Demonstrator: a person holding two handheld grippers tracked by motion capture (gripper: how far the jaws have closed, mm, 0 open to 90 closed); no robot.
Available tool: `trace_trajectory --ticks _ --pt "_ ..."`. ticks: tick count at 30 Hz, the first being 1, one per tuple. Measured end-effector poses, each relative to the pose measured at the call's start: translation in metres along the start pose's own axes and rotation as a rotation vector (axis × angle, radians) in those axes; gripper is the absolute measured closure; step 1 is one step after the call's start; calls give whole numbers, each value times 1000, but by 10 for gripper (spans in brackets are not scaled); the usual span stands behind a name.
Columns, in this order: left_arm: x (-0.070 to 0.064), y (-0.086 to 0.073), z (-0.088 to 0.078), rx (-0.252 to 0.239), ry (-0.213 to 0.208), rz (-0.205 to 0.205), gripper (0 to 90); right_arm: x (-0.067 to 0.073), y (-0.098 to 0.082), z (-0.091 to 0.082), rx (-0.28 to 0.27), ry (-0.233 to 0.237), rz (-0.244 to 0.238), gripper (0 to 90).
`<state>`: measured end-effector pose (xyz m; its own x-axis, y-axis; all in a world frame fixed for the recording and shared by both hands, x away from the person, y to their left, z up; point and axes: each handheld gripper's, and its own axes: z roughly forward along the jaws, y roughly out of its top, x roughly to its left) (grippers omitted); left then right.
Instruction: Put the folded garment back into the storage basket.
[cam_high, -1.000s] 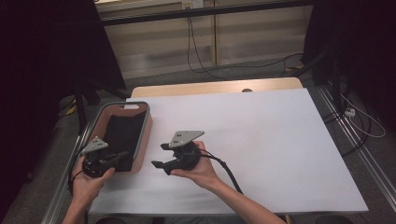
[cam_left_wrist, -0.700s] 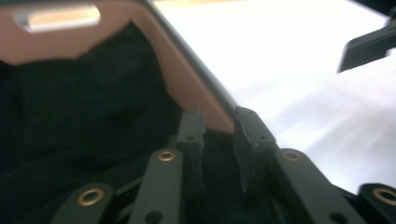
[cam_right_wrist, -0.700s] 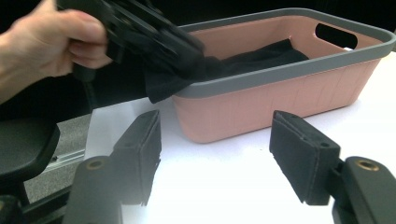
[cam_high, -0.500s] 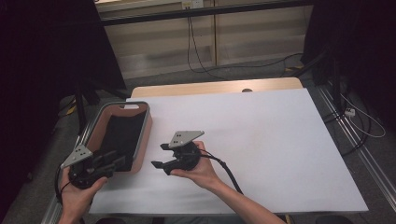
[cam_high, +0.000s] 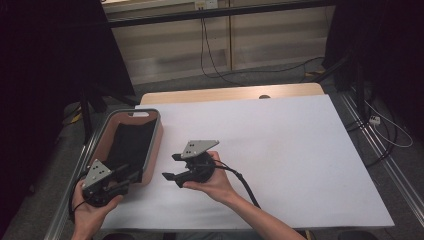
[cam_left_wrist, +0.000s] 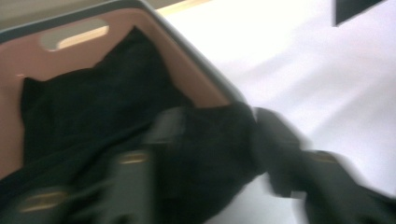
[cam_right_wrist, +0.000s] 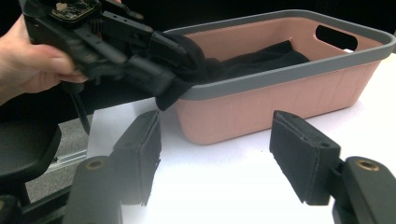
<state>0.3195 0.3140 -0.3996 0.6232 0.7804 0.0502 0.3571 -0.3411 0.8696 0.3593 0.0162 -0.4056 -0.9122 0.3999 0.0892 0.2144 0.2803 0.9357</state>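
Black cloth (cam_right_wrist: 243, 60) lies in the pink basket (cam_high: 155, 145) at the table's left edge, one corner drawn over the near rim by the left gripper (cam_high: 131, 176), whose jaws have just been closing and now pinch that corner, probably to lift the garment out. To its right, the right gripper (cam_high: 172, 167) waits above the white table (cam_high: 300, 150), jaws apart and empty, facing the basket as if ready to help.

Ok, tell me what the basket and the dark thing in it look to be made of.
Basket: likely moulded plastic, matte pink ribbed walls, grey rim, cut-out handle. Black cloth: soft fabric, matte, since it folds and drapes over the rim where the left gripper grips it.
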Motion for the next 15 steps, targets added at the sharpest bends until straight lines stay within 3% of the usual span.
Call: trace_trajectory --ticks 1,3,4,5,9,15 --pt "1 0 0 -6 -37 -11 706 0 0 0 1 -2 0 343" --pt "0 2 0 -2 -45 -18 827 -1 0 -1 1 -3 -1 343" --pt "0 3 -1 -8 -49 -29 827 -1 0 -1 1 -3 -1 343" --pt "2 4 -1 -3 -49 -43 886 -1 0 -1 -1 -3 0 343" --pt "5 8 1 12 -69 -73 898 -1 0 -2 -1 -5 0 343" --pt "16 14 12 23 -51 -117 900 -2 -1 -1 -2 -4 5 342"
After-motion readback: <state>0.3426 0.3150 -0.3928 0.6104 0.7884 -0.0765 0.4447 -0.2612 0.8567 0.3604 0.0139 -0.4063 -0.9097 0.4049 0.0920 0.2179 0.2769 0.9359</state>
